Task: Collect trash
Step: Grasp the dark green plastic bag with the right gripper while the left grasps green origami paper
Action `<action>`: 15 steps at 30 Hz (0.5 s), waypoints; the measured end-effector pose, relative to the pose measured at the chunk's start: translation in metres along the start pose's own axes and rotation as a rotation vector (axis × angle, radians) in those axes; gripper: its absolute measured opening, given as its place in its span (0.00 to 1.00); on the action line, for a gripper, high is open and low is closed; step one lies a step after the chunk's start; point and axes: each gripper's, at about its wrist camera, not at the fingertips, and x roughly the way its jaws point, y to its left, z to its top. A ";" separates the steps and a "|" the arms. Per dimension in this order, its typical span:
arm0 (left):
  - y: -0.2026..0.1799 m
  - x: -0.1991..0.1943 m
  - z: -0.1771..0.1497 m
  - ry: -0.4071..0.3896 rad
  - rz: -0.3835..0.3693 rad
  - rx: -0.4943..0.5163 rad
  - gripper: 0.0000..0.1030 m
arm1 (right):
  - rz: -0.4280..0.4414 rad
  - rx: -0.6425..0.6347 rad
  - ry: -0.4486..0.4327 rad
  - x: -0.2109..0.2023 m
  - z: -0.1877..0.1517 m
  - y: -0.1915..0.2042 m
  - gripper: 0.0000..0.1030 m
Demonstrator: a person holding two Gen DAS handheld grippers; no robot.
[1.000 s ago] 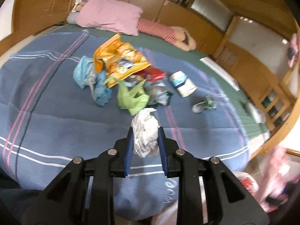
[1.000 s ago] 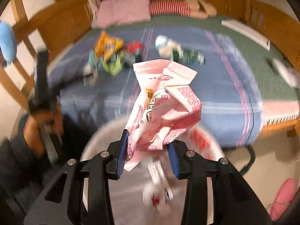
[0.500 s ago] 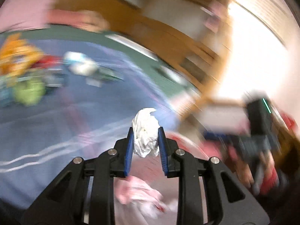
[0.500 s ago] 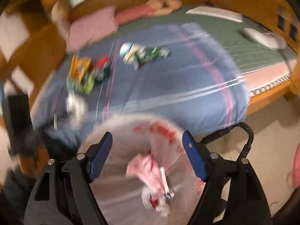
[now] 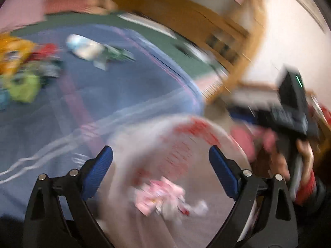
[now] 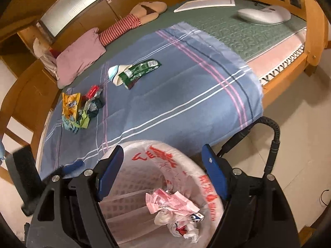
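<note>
Both grippers hang over the bin bag, a white plastic liner with red print, standing on the floor against the foot of the bed. Left gripper: jaws opening, already wide, nothing between the blue pads. Right gripper: jaws spread wide, empty. Right wrist view is sharp and shows what the left does not: the blue striped blanket across the bed, a pile of wrappers near its left edge with an orange snack bag on top, and apart from it a green wrapper lying against a crumpled white cup; a pink pillow and a striped stuffed toy sit further back. In the bag, a crumpled pink wrapper lies on top of a white tissue wad. Left wrist view is heavily motion-blurred; it alone shows the person's right hand on the handle of the other gripper, at far right, red cuff below it. The bag's contents show there only as a pink and white smear. Against a second ago: the left gripper then clamped the white tissue wad, the right clamped the pink wrapper; both pieces now lie in the bag, and both grippers have let go.
</note>
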 end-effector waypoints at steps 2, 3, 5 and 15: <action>0.016 -0.018 0.005 -0.118 0.181 -0.067 0.90 | 0.003 -0.010 0.005 0.005 -0.001 0.005 0.74; 0.022 -0.028 0.008 -0.175 0.260 -0.093 0.90 | 0.005 -0.015 0.007 0.007 -0.001 0.008 0.74; 0.029 -0.057 0.020 -0.317 0.410 -0.097 0.90 | 0.003 -0.024 0.006 0.011 0.001 0.013 0.74; 0.133 -0.105 0.041 -0.415 0.719 -0.511 0.95 | 0.050 -0.157 0.063 0.098 0.044 0.121 0.74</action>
